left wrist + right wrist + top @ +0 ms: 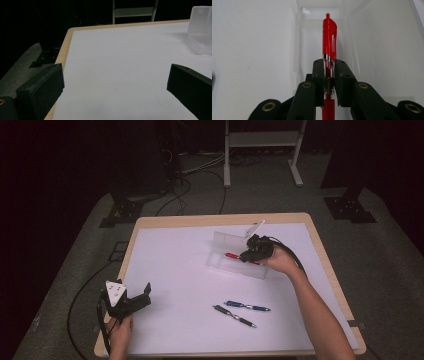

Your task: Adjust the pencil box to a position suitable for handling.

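You are at a wooden table covered by a white sheet, seen from above with your forearms coming in from the bottom edge. Your right gripper is toward the far right of the sheet, and its jaws are closed tight on a red pen. In the right gripper view, the red pen runs straight up between the two black jaws, gripped partway along its barrel, with its clip end pointing away from you. The pen is held over or inside a clear plastic box that lies on the sheet; from these views you cannot tell whether the pen touches the box floor. The box's translucent walls rise on both sides of the pen in the right gripper view, so the box closes in around the pen tip. Your left gripper sits at the near left corner of the table, its jaws spread wide with nothing between them. In the left gripper view, bare white sheet lies ahead, and the clear box stands far off at the upper right. Two more pens lie loose on the sheet near you, between the grippers and right of centre: a blue pen and, just beside it on the near side, a black pen. Beyond the table is dark floor with cables and a pale metal stand.
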{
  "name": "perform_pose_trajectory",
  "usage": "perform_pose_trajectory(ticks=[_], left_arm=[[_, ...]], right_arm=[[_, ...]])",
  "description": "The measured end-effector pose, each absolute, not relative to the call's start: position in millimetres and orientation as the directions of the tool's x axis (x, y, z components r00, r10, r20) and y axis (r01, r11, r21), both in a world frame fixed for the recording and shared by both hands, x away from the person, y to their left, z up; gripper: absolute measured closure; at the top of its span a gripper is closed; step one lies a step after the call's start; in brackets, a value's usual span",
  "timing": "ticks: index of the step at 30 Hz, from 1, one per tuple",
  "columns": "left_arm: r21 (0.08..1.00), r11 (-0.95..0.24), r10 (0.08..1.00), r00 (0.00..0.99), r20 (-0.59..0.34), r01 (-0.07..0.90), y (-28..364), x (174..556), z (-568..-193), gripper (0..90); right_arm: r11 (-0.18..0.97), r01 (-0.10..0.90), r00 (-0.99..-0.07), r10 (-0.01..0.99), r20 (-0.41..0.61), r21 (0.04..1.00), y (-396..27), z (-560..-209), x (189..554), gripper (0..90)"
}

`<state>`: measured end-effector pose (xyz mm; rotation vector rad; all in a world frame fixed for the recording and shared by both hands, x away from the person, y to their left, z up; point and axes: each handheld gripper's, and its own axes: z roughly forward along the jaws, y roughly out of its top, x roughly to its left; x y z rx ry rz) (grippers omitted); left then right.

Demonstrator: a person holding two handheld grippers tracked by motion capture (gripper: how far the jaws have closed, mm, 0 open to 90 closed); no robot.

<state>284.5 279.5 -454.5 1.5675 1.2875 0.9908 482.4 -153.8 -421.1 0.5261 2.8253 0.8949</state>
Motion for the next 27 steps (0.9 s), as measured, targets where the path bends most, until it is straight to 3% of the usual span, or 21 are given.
perform_pose_trajectory(ticks=[27], left_arm=[[0.948,-0.088,0.989,0.144,0.045,0.304,281.6,283.7,-454.3,0.4]], right_arm=[[0.768,0.309,-0.928,0.372,0.002,0.560,-154.6,-431.3,488.3,78.2]])
